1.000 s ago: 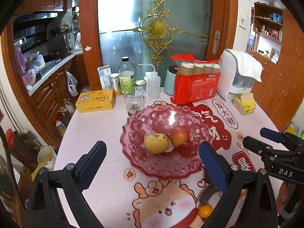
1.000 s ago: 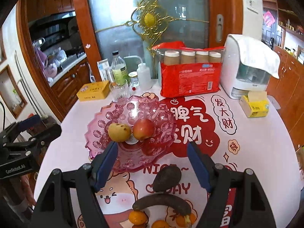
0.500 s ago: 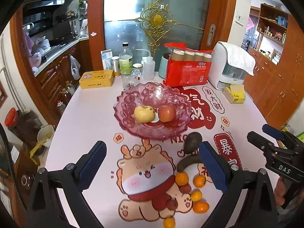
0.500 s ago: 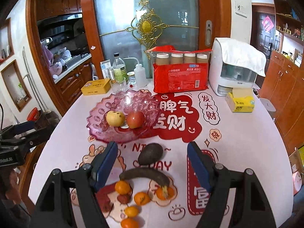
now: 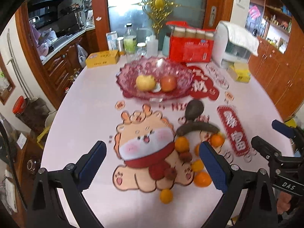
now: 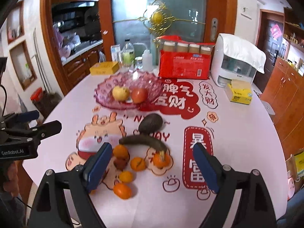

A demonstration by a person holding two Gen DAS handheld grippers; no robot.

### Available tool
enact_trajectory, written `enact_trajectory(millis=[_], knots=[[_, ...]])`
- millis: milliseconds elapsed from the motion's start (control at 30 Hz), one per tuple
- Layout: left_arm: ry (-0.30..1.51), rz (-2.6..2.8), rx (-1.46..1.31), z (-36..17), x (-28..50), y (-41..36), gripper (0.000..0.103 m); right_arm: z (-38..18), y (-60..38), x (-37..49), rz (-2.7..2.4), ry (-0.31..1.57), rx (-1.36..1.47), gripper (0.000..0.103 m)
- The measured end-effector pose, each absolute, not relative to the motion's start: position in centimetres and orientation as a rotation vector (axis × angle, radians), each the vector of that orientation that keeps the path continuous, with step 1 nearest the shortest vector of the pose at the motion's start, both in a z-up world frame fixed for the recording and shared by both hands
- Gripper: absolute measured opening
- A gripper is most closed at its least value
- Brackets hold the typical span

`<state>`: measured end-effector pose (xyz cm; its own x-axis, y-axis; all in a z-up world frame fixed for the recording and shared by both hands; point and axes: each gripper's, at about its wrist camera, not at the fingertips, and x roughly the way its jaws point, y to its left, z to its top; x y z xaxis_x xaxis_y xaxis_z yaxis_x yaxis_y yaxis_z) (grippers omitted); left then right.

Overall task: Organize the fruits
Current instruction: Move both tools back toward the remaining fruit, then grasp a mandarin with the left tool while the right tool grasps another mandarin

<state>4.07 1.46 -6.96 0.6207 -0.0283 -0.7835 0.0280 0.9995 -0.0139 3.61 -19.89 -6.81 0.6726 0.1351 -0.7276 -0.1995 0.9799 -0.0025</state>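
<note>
Round bench under a pale cloth printed with a cartoon animal and red characters, seen from its near edge. White appliance draped with a towel at the far right edge; red pack of paper cups beside it along the far edge; bottles and a yellow box toward the far left edge; yellow tissue pack near the right edge.

Pink glass fruit bowl set toward the far side, left of centre, holding a yellow pear and a red apple side by side, touching or nearly so.

Loose fruit grouped on the cloth between bowl and near edge: dark avocado nearest the bowl; blackened banana lying crosswise just nearer; oranges and small dark red fruits scattered nearer still, several touching.

Right gripper above the near edge, fingers spread wide, jaws just opened further, nothing between the pads, the small fruits seen in the gap. Left gripper above the near left part of the bench, fingers likewise wide apart and empty; view blurred.
</note>
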Motion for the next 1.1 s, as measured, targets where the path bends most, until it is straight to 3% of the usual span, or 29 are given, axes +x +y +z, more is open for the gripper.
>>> enact_trajectory(millis=[533,900,1100], knots=[[1.109,-0.006,-0.001,-18.7,1.3,1.3,0.097,-15.4,-17.6,0.8,0.245,0.941,-0.152,0.086],[1.185,-0.078,-0.106,-23.1,1.2,1.4,0.072,-18.7,-16.7,1.0,0.27,1.002,-0.158,0.075],[1.194,-0.099,-0.107,-23.6,1.4,0.8,0.067,-19.7,-16.5,1.5,0.285,1.034,-0.149,0.07]])
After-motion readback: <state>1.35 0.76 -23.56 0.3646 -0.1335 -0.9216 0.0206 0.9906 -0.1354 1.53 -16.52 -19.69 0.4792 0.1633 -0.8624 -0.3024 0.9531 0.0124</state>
